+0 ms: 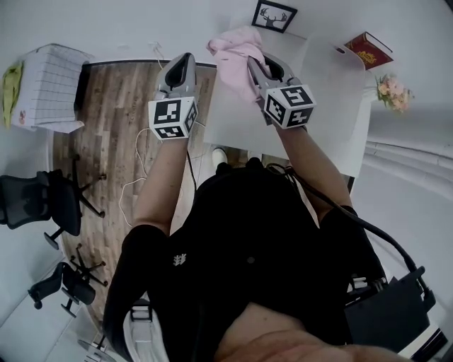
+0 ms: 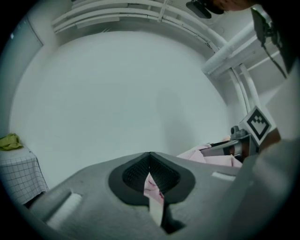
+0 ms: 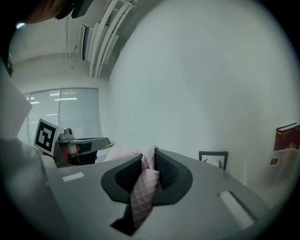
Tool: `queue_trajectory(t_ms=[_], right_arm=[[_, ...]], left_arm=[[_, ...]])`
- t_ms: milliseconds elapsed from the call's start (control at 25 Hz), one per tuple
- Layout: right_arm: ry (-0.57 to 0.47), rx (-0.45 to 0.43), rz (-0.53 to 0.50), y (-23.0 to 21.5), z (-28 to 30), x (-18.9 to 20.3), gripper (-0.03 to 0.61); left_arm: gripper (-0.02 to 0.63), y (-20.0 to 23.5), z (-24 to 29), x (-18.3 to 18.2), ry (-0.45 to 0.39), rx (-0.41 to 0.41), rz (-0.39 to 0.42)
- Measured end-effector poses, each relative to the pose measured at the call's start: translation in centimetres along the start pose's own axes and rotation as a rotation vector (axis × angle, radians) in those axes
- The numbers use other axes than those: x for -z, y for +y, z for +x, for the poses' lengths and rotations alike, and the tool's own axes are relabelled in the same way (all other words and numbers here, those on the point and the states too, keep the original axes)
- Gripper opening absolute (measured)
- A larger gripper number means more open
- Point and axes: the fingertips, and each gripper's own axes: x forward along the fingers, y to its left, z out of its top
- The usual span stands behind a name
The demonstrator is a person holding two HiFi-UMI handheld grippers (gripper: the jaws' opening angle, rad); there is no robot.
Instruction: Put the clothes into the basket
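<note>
Below, a wooden floor [image 1: 120,120] runs along the left, and a white desk [image 1: 325,120] fills the upper right of the head view. The basket [image 1: 49,85], white with a grid pattern, stands at the far left against the wall. A yellow-green cloth [image 1: 10,83] is draped over its outer edge. Two black office chairs [image 1: 42,201] stand lower left.

The pink garment [image 1: 237,53] hangs bunched in the air over the desk's left edge, well apart from the basket. The right gripper [image 1: 253,65] holds it. Its own view shows the jaws nearly together, with a fold of quilted pink cloth pressed between the pads and trailing down toward the camera. The left gripper [image 1: 185,60] is raised just beside the garment on the basket side. Its jaws are closed, meeting at the tips, and they pinch a narrow fabric strip [image 2: 152,192], pink above and white below. Whether this strip belongs to the garment cannot be told, as the head view shows a gap between this gripper and the cloth.

Each gripper's cube carries black-and-white square markers. A red book [image 1: 368,49] on the desk bears gold print that is too small to read. A black frame [image 1: 274,15] shows a deer-head silhouette. A small white logo [image 1: 179,259] on the person's black top is unreadable.
</note>
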Motion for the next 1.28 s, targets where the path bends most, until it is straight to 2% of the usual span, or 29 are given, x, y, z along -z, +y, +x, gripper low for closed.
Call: queue_trajectory(t_ms=[240,520,720,1040,1280], right_arm=[[-0.060,0.025,-0.021,-1.4,-0.8,-4.0,0.037],[-0.122,0.077,-0.032,-3.4,-2.3,-8.0,0.037],[-0.156,0.112,-0.042,-5.2,-3.9,-9.9,0.037],[-0.207,0.205,-0.048,-9.1,-7.6,-12.1,0.037],[-0.228,0.293,-0.016,-12.5,-11.5,-11.7,0.037]], left_arm=[[-0.002,-0.2,1.2,-3.6,-0.041,0.004,0.023],[-0.002,-2.3,3.1,-5.7,-0.037,0.090,0.052],[-0.002,-4.1,4.2,-6.5,-0.053,0.122,0.058],[-0.002,-9.1,7.3,-7.2,-0.061,0.234,0.063],[-0.002,-14.1,9.8,-7.9,-0.078,0.337,0.084]])
